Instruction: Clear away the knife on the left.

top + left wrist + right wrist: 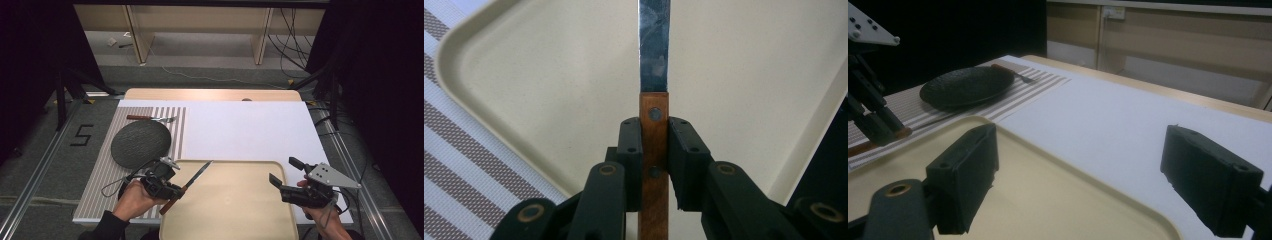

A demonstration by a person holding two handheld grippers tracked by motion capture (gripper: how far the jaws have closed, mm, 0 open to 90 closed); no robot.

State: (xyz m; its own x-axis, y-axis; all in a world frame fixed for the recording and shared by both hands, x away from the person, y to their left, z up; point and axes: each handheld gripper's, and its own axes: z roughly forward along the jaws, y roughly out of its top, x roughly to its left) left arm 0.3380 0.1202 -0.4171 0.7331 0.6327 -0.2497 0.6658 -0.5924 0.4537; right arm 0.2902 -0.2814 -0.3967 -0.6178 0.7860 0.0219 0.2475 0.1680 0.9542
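Left gripper [172, 189] clamped on the knife [654, 125] by its wooden handle, jaws tight on both flat sides; blade runs forward and up over the near-left corner of the beige tray [240, 210]; knife looks lifted rather than lying flat, can't confirm from these views. Right gripper [285, 175] wide apart, holding nothing, hovering over the tray's right edge. Striped placemat [100, 170] left of tray carries a dark plate [140, 143] with a fork [152, 118] beyond it. Judgement: carry step, knife going tray to place setting; next move needs a swing left over the tray rim, then set it flat on the mat beside the plate, handle toward the person, before letting go.
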